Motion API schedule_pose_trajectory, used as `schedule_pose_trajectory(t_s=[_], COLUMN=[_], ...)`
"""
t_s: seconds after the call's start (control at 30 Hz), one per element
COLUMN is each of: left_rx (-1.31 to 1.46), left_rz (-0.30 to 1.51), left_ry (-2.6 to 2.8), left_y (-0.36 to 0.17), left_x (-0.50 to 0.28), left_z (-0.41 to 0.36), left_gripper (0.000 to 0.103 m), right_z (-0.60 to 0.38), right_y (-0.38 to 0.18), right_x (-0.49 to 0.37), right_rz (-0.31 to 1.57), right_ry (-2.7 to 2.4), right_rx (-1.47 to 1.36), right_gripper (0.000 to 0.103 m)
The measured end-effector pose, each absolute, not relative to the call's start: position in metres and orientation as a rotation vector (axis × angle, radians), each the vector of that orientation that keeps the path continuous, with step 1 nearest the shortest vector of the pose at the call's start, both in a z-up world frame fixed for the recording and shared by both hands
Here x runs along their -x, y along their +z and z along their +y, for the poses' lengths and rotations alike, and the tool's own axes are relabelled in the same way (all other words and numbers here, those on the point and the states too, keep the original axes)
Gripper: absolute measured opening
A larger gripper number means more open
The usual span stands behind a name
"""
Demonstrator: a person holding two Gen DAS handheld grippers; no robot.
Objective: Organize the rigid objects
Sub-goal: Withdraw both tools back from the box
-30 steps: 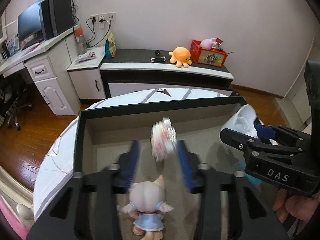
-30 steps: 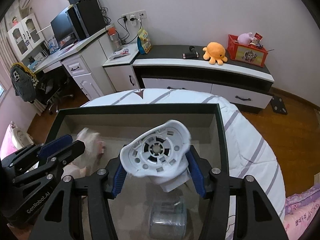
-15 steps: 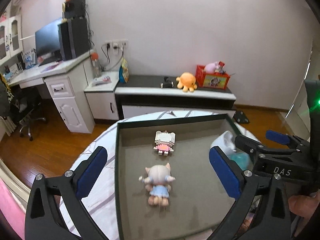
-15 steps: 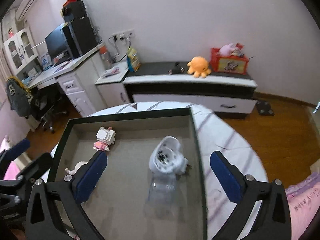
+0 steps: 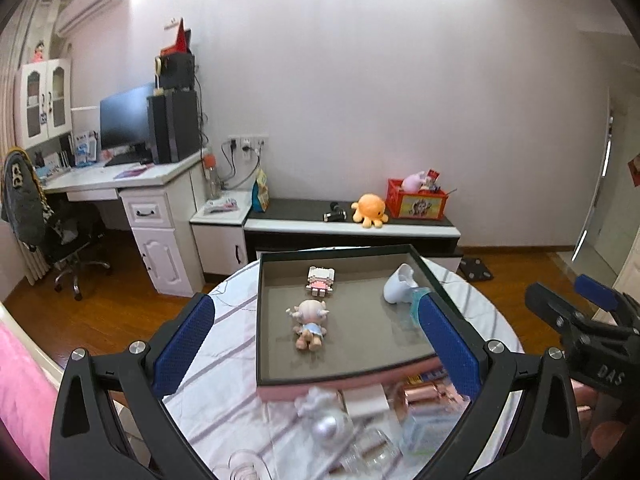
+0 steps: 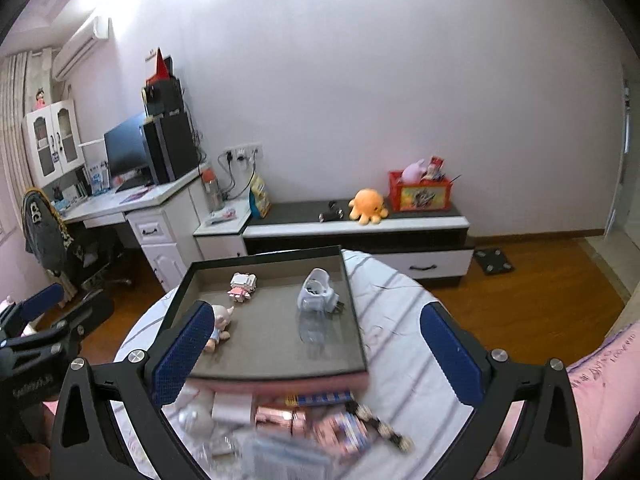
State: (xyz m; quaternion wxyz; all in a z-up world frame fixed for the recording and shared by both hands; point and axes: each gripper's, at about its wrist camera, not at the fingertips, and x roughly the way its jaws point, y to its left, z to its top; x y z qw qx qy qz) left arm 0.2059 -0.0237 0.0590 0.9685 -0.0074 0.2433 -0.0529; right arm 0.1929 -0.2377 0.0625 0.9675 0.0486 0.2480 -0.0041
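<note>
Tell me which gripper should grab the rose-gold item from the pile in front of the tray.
Right, probably. In the right wrist view the rose-gold item lies between the right gripper's open fingers. In the left view it sits beside the left gripper's right finger, off-centre. Both are empty.

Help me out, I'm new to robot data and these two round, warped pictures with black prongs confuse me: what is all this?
No robot here: a person carries a hand-held gripper in each hand, each with a fisheye camera looking along its blue-padded fingers. One picture is from the left hand-held gripper, the other from the right hand-held gripper. Both are open and hold nothing. On the round table sits a dark tray holding a block figure, a doll, a white plastic part and a clear container. Blurred clutter lies nearer.
</note>
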Motion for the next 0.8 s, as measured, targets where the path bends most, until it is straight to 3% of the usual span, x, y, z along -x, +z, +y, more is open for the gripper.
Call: schedule_pose_trajectory(t_s=[0.33,0.8], left_rx=[0.010,0.035], left_rz=[0.454,0.467], left_ry=[-0.087,-0.084], left_y=[0.054,0.044], left_x=[-0.130,-0.101], left_z=[-0.027,-0.016], left_gripper=[0.103,0.103], right_z=[-0.238,-0.221], right_y=[0.061,0.060], right_x=[-0.116,-0.095], right_rz=[0.464,0.462], right_ry=[-0.087,-0.063], right_rx=[-0.068,-0.041], right_gripper=[0.103,0.103])
